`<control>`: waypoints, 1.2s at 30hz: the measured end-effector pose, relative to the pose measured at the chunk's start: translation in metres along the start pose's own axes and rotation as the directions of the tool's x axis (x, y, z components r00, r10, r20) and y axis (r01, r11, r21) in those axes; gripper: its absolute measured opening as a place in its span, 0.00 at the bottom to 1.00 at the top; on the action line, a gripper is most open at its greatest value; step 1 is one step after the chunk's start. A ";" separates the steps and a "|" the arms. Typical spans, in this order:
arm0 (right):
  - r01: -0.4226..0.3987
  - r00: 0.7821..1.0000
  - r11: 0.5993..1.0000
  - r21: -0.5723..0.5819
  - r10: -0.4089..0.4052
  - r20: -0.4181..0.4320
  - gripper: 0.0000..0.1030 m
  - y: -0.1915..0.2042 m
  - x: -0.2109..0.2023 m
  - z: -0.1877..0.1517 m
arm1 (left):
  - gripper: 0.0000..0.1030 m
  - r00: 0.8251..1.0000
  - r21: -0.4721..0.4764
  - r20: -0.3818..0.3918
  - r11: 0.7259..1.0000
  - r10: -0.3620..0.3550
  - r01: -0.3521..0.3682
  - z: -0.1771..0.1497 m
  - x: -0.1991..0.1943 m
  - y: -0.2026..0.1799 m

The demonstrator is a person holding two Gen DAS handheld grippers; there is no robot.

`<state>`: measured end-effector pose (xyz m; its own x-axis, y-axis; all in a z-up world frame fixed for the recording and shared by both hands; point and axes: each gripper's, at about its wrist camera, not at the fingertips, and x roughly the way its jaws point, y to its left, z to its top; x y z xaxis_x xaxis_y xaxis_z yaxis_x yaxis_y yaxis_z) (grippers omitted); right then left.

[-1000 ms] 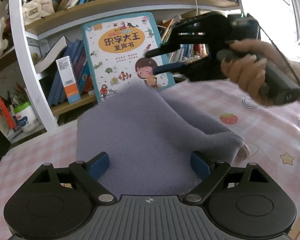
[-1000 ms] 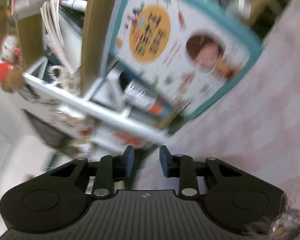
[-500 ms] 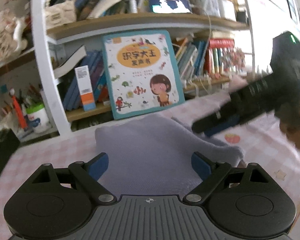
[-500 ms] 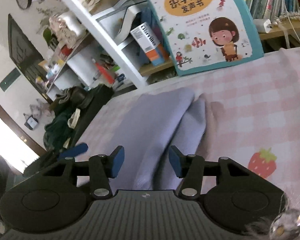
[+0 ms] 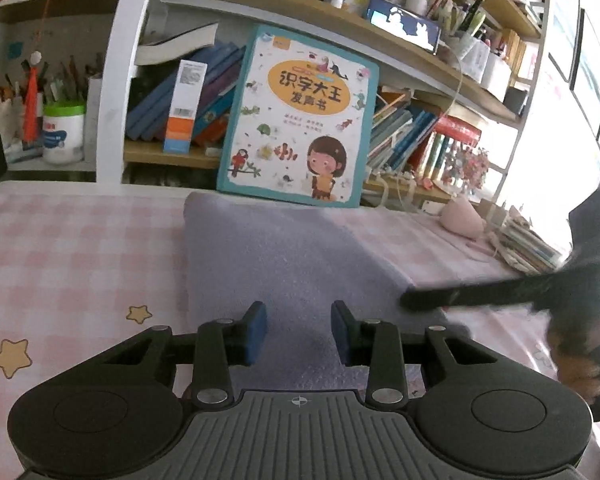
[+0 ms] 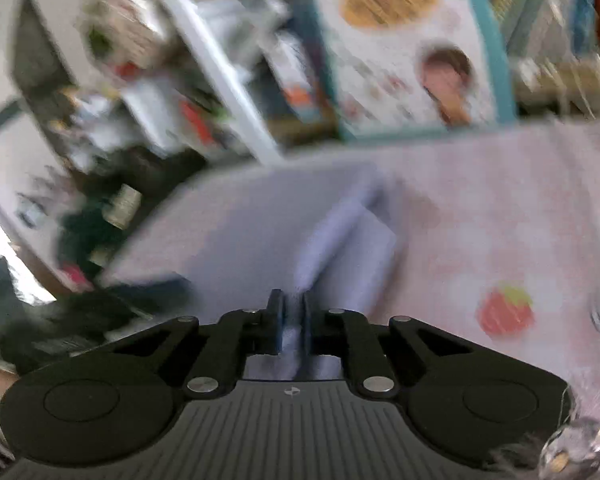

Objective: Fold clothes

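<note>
A folded lavender garment (image 5: 284, 256) lies flat on a desk (image 5: 72, 248) covered in pink checked cloth with star and strawberry prints, stretching straight ahead of the left gripper (image 5: 299, 332). That gripper's jaws stand released, blue pads apart, with the near edge of the garment showing in the gap between them; whether the pads touch the fabric cannot be told. Just beyond the far edge of the garment, a teal-bordered children's picture book (image 5: 300, 120) leans upright against a crowded bookshelf (image 5: 380, 60).

To the right of the left jaws, the right gripper (image 5: 414, 304) reaches in from the side, its dark fingers meeting the right-hand edge of the garment, a hand (image 5: 580, 364) wrapped around its handle. From the right wrist view, heavily blurred, the right gripper (image 6: 292, 322) has its jaws clenched on a pinch of the lavender garment (image 6: 236, 236), a fold of fabric standing between the two pads. The rest of the cloth spreads ahead and to the left of those jaws, with a thicker folded layer directly in front, and a strawberry print (image 6: 504, 312) on the desk cover to the right.
</note>
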<state>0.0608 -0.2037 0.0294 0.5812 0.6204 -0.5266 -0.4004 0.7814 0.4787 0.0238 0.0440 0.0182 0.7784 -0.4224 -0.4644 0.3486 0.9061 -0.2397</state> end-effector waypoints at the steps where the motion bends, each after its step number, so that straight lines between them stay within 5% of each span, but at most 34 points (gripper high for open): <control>1: -0.011 1.000 0.999 0.034 0.011 -0.004 0.08 -0.008 0.003 -0.004 | 0.35 1.000 0.004 -0.002 1.000 0.000 0.000 -0.001 0.000 0.000; 6: 0.002 1.000 0.999 0.050 -0.001 -0.006 0.08 -0.009 0.003 -0.006 | 0.36 0.999 0.045 0.006 0.998 0.046 -0.046 0.002 -0.007 -0.007; 8: 0.030 1.000 1.000 0.007 -0.030 -0.004 0.09 0.000 0.001 -0.004 | 0.44 0.997 0.076 0.020 0.994 0.080 -0.081 0.006 -0.012 -0.010; 10: 0.043 0.999 0.999 -0.007 -0.043 0.007 0.12 0.004 -0.005 -0.001 | 0.69 0.993 0.111 0.040 0.987 0.111 -0.114 0.010 -0.017 -0.012; 11: 0.049 0.999 0.999 -0.013 -0.049 0.013 0.15 0.007 -0.008 0.001 | 0.72 0.992 0.113 0.043 0.985 0.122 -0.126 0.012 -0.019 -0.010; 13: 0.051 0.998 0.999 0.001 -0.051 0.035 0.49 0.006 -0.014 0.004 | 0.80 0.988 0.105 0.039 0.983 0.148 -0.152 0.017 -0.019 -0.004; 15: 0.063 0.997 0.998 0.020 -0.064 0.052 0.70 0.003 -0.018 0.009 | 0.88 0.983 0.083 0.023 0.979 0.183 -0.184 0.021 -0.015 0.004; 18: 0.100 0.994 0.993 0.055 -0.102 0.034 0.76 -0.006 -0.018 0.012 | 0.89 0.983 0.024 -0.036 0.984 0.178 -0.178 0.025 -0.006 0.021; 24: 0.104 0.994 0.978 0.181 -0.095 -0.056 0.77 -0.031 -0.004 0.009 | 0.89 0.995 -0.168 -0.097 0.985 0.031 -0.047 0.023 0.013 0.054; 36: 0.034 0.996 0.979 0.203 -0.016 -0.091 0.72 -0.034 0.026 0.021 | 0.86 0.987 -0.254 -0.145 0.967 -0.073 0.034 0.021 0.056 0.066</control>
<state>0.1042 -0.2154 0.0147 0.5207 0.6114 -0.5959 -0.2285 0.7723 0.5928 0.1014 0.0804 -0.0053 0.6667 -0.4865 -0.5646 0.2310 0.8551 -0.4641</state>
